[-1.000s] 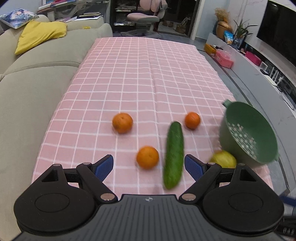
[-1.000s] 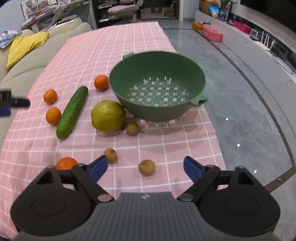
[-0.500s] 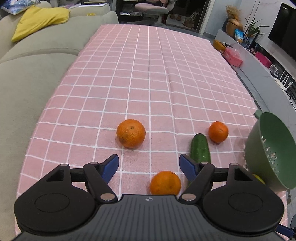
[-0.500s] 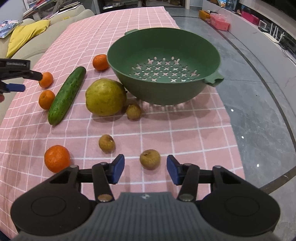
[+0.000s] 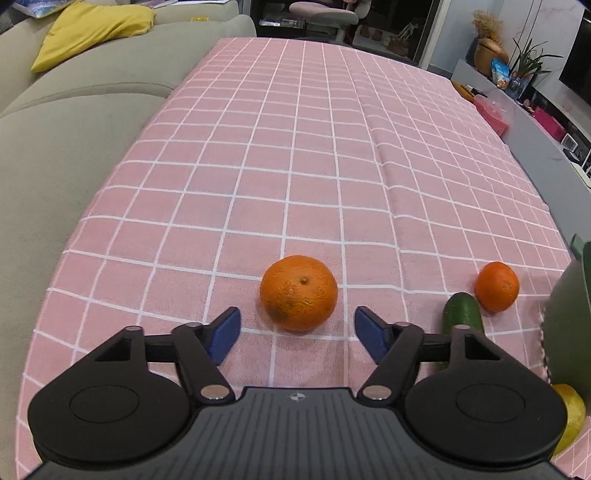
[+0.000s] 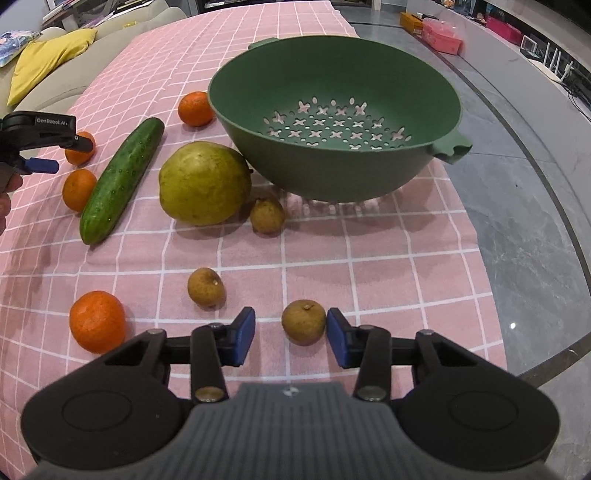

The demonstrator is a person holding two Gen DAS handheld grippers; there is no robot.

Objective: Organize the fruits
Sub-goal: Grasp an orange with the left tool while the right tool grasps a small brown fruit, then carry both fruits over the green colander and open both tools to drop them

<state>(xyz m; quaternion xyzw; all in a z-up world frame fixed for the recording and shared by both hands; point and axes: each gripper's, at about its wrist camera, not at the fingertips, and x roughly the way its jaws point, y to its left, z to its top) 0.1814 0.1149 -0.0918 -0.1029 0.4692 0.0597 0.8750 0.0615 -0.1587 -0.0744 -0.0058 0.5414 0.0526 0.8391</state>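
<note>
My left gripper [image 5: 297, 334] is open, its blue pads on either side of an orange [image 5: 298, 292] that sits just ahead of them on the pink checked cloth. My right gripper [image 6: 290, 336] is open around a small brown longan [image 6: 303, 322]; the right pad touches it, the left pad stands apart. The green colander [image 6: 334, 114] stands empty beyond. A yellow-green pear [image 6: 204, 183], a cucumber [image 6: 122, 180], two more longans [image 6: 205, 287] [image 6: 267, 215] and several oranges [image 6: 97, 321] lie on the cloth. The left gripper shows in the right wrist view [image 6: 37, 147].
A grey sofa [image 5: 55, 155] with a yellow cushion [image 5: 92, 31] runs along the table's left side. The table's right edge [image 6: 476, 240] drops to a grey floor. A second orange [image 5: 496, 286] and the cucumber tip [image 5: 461, 308] lie right of the left gripper.
The left gripper moved forward and left, past the near orange, and now brackets the far-left orange. The right gripper moved forward and narrowed around the longan.
</note>
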